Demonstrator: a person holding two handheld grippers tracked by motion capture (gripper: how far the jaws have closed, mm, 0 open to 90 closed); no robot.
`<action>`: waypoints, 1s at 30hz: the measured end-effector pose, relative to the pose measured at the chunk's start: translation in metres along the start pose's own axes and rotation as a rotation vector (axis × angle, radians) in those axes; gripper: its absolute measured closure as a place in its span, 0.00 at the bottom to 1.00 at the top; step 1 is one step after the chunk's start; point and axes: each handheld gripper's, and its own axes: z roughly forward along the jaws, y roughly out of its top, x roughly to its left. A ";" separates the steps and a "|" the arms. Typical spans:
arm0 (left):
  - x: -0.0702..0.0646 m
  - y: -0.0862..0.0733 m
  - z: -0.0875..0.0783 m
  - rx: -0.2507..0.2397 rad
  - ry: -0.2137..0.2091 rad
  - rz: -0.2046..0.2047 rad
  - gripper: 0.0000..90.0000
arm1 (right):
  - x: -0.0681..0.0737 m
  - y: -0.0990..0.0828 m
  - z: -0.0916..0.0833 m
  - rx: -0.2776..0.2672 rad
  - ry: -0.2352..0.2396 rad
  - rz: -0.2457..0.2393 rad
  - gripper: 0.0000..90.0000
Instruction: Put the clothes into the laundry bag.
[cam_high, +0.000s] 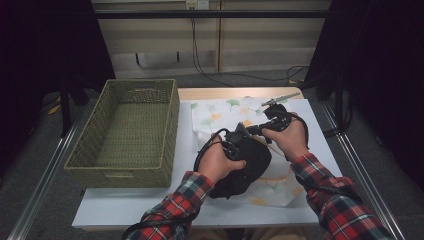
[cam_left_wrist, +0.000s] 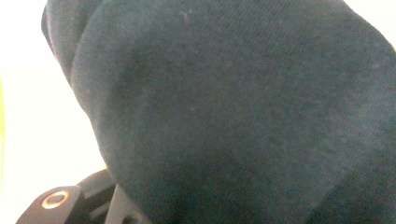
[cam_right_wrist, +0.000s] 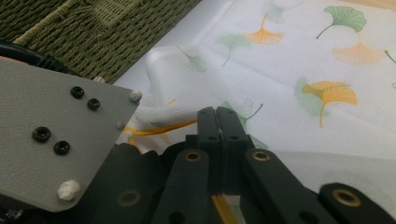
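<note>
Dark knit garment (cam_high: 247, 167), bunched, lies lower centre of the high view on a ginkgo-print cloth (cam_high: 225, 112) over the white surface (cam_high: 125, 205). Left gripper (cam_high: 231, 147) is partly closed on the garment, whose fabric crowds its view (cam_left_wrist: 233, 112). Right gripper (cam_right_wrist: 218, 122) jaws meet with nothing between them. Judgement: soft, light, limp, non-slippery; pinch a thick fold. Woven green basket (cam_high: 127, 132) at left.

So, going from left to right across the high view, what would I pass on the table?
Olive-green woven basket → the left hand's tongs on a black cloth bundle → the right hand's tongs over the white cloth printed with ginkgo leaves.
</note>
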 end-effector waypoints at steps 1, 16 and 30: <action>0.002 0.000 0.001 -0.010 0.005 0.003 0.65 | 0.000 0.000 0.000 0.001 -0.003 -0.002 1.00; 0.014 0.002 0.014 -0.079 0.047 -0.045 0.59 | -0.001 -0.006 0.000 0.011 0.001 0.003 1.00; 0.014 -0.008 0.019 -0.100 0.096 -0.002 0.21 | -0.003 -0.013 0.002 0.016 0.004 0.014 1.00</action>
